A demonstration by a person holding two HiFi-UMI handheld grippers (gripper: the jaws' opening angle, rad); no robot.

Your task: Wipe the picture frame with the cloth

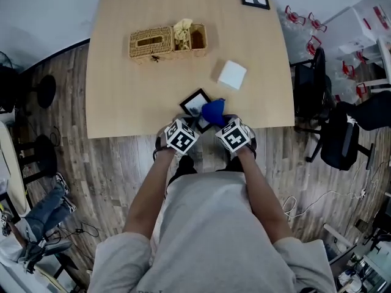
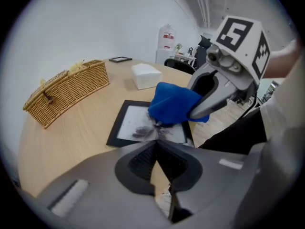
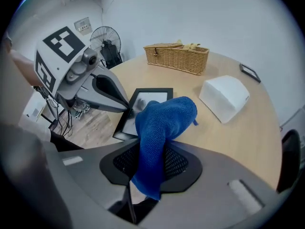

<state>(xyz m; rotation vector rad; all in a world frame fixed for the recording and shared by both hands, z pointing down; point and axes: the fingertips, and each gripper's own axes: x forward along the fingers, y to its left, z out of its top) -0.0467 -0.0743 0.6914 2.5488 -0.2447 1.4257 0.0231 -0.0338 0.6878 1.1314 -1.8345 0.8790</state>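
Head view: frame (image 1: pixel 197 104) lies flat at the surface's (image 1: pixel 122 96) near edge, with bare wood to its left. Right gripper (image 3: pixel 151 147) is clenched on the blue cloth (image 1: pixel 213 112), which rests on the frame. Left gripper (image 2: pixel 156 140) has its jaws together, tips at the frame's near border. Basket (image 1: pixel 166 41) and white box (image 1: pixel 232 74) stand farther back. A chair (image 1: pixel 339 136) stands to the right.

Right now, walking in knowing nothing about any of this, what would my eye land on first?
The bright blue cloth clamped in the right hand-held gripper, bunched over a black picture frame at the near edge of the wooden table. Farther back on the table sit a wicker basket and a white box.
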